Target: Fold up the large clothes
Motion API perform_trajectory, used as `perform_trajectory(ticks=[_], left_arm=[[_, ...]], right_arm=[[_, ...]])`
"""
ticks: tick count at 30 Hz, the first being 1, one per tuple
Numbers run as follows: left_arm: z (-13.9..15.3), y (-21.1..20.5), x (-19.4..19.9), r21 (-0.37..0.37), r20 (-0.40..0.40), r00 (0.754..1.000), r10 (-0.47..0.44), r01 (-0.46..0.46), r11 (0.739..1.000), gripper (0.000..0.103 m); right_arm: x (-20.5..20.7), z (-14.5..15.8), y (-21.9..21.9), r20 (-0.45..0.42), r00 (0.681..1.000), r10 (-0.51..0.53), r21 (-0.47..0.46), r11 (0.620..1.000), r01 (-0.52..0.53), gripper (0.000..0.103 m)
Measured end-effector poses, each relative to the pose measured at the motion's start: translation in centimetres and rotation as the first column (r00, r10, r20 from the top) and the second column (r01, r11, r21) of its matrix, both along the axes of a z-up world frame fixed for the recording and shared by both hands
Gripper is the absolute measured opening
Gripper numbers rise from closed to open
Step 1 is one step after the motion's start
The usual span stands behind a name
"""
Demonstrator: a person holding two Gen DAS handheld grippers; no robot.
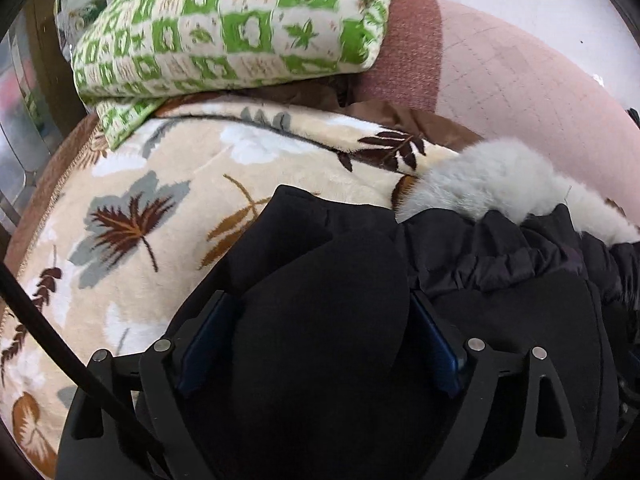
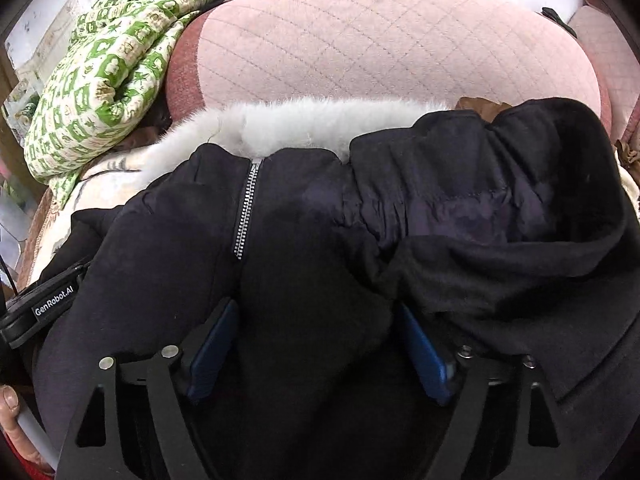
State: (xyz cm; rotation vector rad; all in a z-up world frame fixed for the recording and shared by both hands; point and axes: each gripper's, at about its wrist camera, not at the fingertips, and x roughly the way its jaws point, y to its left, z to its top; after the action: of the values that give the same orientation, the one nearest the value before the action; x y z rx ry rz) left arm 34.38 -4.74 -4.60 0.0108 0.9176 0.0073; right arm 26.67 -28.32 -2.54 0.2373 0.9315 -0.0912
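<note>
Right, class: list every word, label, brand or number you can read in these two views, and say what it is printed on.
"GenRobot.AI": white letters on the black strap at the left edge of the right wrist view.
Tan marks on the green quilt: too blurred to read.
No other text on the coat.

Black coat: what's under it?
The leaf-print blanket shows beneath the black coat at its left edge. How far it runs underneath, and anything else there, is covered.

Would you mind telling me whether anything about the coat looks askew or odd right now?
The black coat lies bunched rather than flat: its fur trim is crumpled against the pink cushion, and fabric is gathered in folds at the right. Nothing looks damaged.
</note>
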Motion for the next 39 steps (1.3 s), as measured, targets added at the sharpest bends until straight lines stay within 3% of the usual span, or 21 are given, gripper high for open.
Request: perform_trajectory(ticks=[6,10,14,17,19,22,25,29,34,37,39], left_arm=[[0.7,-0.7,0.4,0.053,-0.037,0.999,0.007,-0.005,0.999,0.088],[4.7,0.2,-1.9,-0.018,-0.044,0.999,-0.01,0.009,1.0,0.078],[9.1,0.1,-5.8,-0.082,0.035,0.998,-0.053,0.056,0.995,0.078],[10.7,-1.5,-8.6,-0.054,0.097,0.99,-0.106,0.111,0.992,0.078],[10.6,-3.0,-9.8,-0.006,0.126,0.982,-0.139,0.14,0.99,0.078],[8.1,-6.5,-10.3,0.122,0.109,0.968,-0.225,0.212,0.97,0.078],[5.7,-8.2,-9.6,0.208,0.113,0.968,-0.223,0.197,0.958,0.079],[3.5,-8.5,-8.0,0.212,0.127,0.973,-0.194,0.165,0.963,0.081],[1.4,-9.5,-6.7,0.241,0.162,0.974,-0.157,0.116,0.964,0.084],[1.6,-10.3,-6.8,0.296,0.173,0.971,-0.163,0.106,0.949,0.084],[3.0,-9.8,-6.8,0.288,0.116,0.977,-0.18,0.14,0.947,0.083]], right_arm=[[0.4,0.2,0.8,-0.006,1.0,-0.006,-0.066,0.998,0.006,0.088],[-0.6,2.4,1.2,0.002,1.0,0.005,-0.113,0.994,-0.004,0.088],[-4.8,7.2,-0.7,0.123,0.992,-0.023,-0.017,1.0,0.026,0.087],[-7.6,9.4,-2.8,0.177,0.982,-0.064,0.04,0.998,0.058,0.085],[-7.9,9.5,-3.3,0.178,0.981,-0.083,0.016,0.997,0.081,0.076],[-7.6,7.8,-4.5,0.141,0.982,-0.124,-0.09,0.986,0.137,0.075],[-6.8,4.7,-6.9,0.073,0.982,-0.175,-0.072,0.981,0.18,0.075],[-5.3,1.1,-8.5,0.002,0.985,-0.174,-0.042,0.984,0.174,0.08],[-3.9,-0.4,-9.3,-0.021,0.982,-0.187,-0.015,0.982,0.186,0.085],[-3.9,-0.4,-9.2,-0.018,0.981,-0.194,-0.023,0.981,0.194,0.086],[-4.1,0.2,-8.9,-0.019,0.981,-0.194,-0.041,0.98,0.193,0.086]])
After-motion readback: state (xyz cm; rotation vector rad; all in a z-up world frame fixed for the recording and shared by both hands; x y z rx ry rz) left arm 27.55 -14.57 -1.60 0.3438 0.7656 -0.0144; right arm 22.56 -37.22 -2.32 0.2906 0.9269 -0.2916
